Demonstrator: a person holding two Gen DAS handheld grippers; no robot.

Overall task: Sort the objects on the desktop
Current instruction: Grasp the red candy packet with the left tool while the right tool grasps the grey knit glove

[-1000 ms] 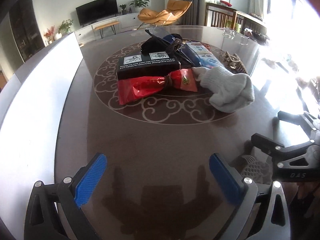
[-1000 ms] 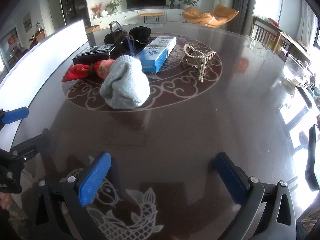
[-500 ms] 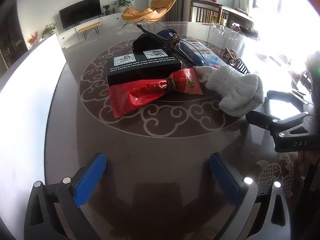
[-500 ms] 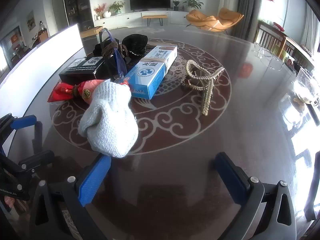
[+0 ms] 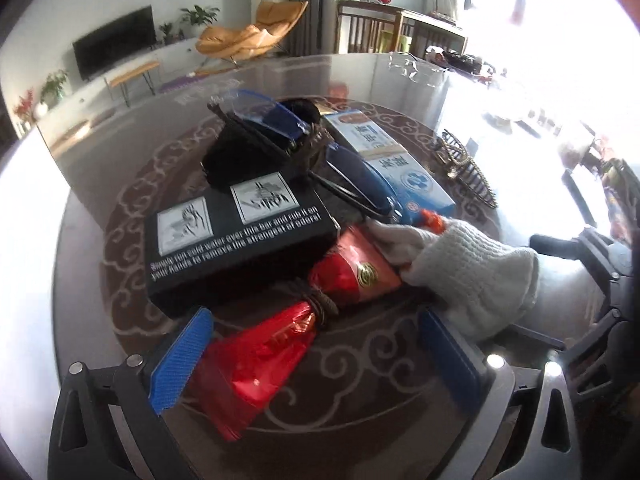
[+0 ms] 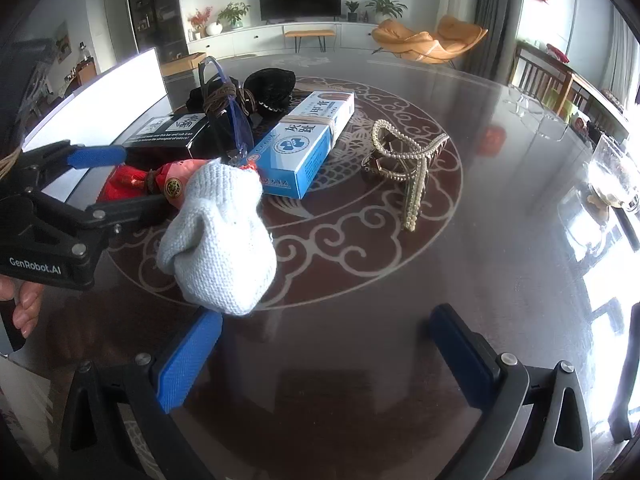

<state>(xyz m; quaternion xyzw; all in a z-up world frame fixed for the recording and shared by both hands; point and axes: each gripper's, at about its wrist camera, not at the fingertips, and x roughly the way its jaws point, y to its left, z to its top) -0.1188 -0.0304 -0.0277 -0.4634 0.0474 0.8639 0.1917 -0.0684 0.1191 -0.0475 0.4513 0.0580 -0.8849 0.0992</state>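
A red foil packet (image 5: pixel 276 344) tied with cord lies on the dark round table (image 5: pixel 360 400), between the open fingers of my left gripper (image 5: pixel 316 356). It also shows in the right wrist view (image 6: pixel 132 180). Behind it sit a black box (image 5: pixel 240 240), blue safety glasses (image 5: pixel 272 120), a blue-and-white box (image 5: pixel 392 164) and a grey knitted glove (image 5: pixel 472 276). My right gripper (image 6: pixel 320 360) is open and empty over bare table, with the glove (image 6: pixel 220 240) just past its left finger. A pearl hair clip (image 6: pixel 404 160) lies further right.
A black pouch (image 6: pixel 272 84) sits at the back of the pile. A white panel (image 6: pixel 116 84) borders the table's left side. A glass bowl (image 6: pixel 612 176) stands at the right edge. The left gripper (image 6: pixel 80 184) shows at the left of the right wrist view.
My left gripper has moved forward, so its open fingers now straddle the red packet. My right gripper has moved closer to the glove.
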